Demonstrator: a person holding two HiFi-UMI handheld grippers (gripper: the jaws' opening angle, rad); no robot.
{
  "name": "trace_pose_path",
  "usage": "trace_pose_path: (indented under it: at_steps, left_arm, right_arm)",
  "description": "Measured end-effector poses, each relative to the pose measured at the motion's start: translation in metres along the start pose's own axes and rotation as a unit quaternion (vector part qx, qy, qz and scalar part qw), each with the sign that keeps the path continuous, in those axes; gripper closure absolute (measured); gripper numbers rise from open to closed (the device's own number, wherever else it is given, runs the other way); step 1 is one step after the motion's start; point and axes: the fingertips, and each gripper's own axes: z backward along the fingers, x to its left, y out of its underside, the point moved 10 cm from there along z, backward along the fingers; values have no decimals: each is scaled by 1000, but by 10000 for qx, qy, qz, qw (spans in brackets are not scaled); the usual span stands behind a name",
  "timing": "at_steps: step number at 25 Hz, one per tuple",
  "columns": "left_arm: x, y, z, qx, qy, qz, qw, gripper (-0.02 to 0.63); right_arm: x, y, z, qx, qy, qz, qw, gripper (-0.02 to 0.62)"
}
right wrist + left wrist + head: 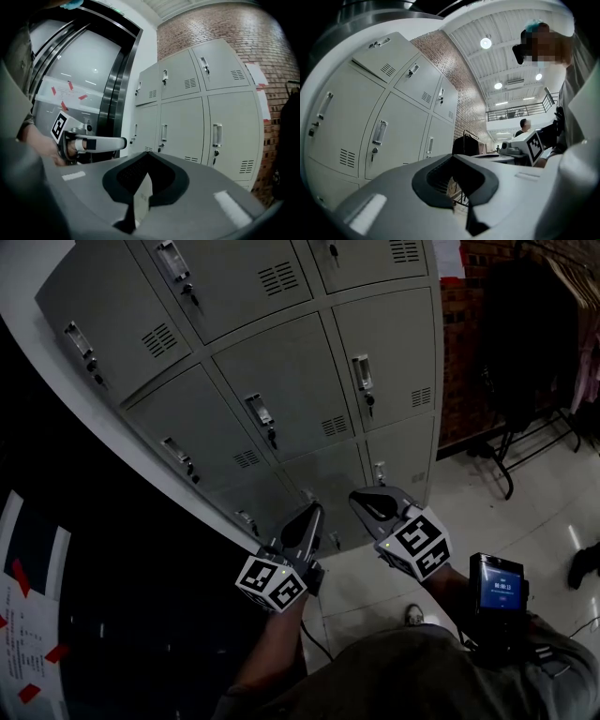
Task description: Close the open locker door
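Two grippers up, zero open doors in frame. Locker bank (281, 381) fills the head view, and every door I can see on it sits flush; same in both gripper views. So the open door is either already shut or on a part of the bank outside all three views, and I can't tell which.

Clothes rack (534, 362) stands right of the bank, by the brick wall (464, 352). Left gripper (312, 514) and right gripper (364, 497) hang side by side in front of the bank's lower rows, near it but not touching. Both sets of jaws are clenched with nothing between them.

Risks as I judge them:
- Turning to hunt for a door off-frame could clip its edge, since I'd be moving blind along the bank.
- Pushing sheet metal with clenched tips could skid onto a latch handle (361, 371).
- Shoving too hard may bounce the door back unlatched.
- Swinging right of the bank risks snagging the rack.
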Motion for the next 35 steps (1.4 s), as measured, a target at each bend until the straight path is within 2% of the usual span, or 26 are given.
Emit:
trace_pose_path:
  at_steps: [12, 35]
  left_arm:
    - [2, -10, 8, -25, 175, -64, 9998, 618]
    - [6, -5, -24, -147, 259, -114, 9995, 618]
  right_arm:
    - [14, -6, -3, -46, 77, 52, 9999, 592]
    - [-14, -10, -3, -164, 81, 136, 9997, 594]
